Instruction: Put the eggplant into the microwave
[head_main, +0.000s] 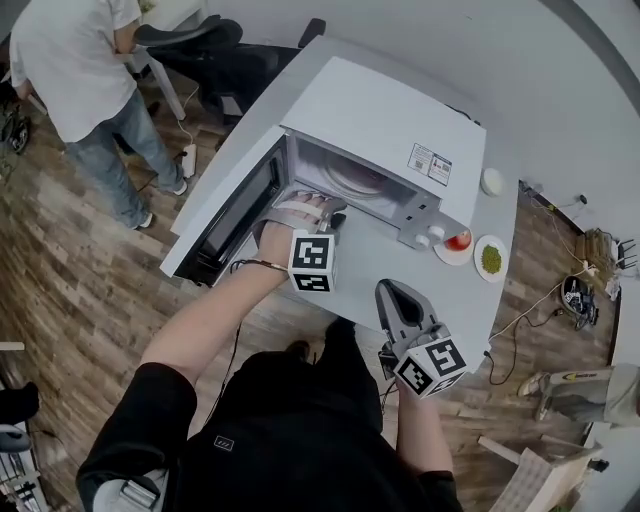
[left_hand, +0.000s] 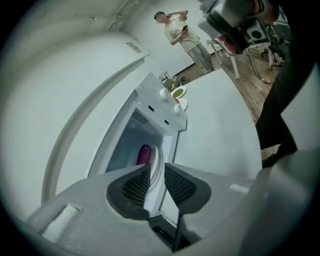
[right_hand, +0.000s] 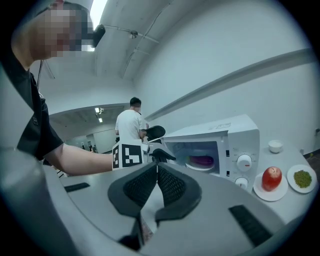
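Note:
The white microwave (head_main: 390, 120) stands on a grey table (head_main: 470, 300) with its door (head_main: 225, 212) swung open to the left. The purple eggplant (left_hand: 144, 154) lies inside on the white turntable plate (left_hand: 157, 162), and the right gripper view also shows the eggplant (right_hand: 201, 161) there. My left gripper (head_main: 318, 208) is at the mouth of the microwave, a little back from the eggplant. This left gripper (left_hand: 156, 167) is open, with nothing between its pads. My right gripper (head_main: 393, 290) hovers over the table in front of the microwave. That right gripper (right_hand: 157, 167) is empty, its pads touching at the tips.
Right of the microwave are a plate with a red apple (head_main: 457, 243), a plate of green food (head_main: 491, 258) and a small white bowl (head_main: 492, 181). A person (head_main: 80, 70) stands beyond the table's left end beside an office chair (head_main: 220, 50).

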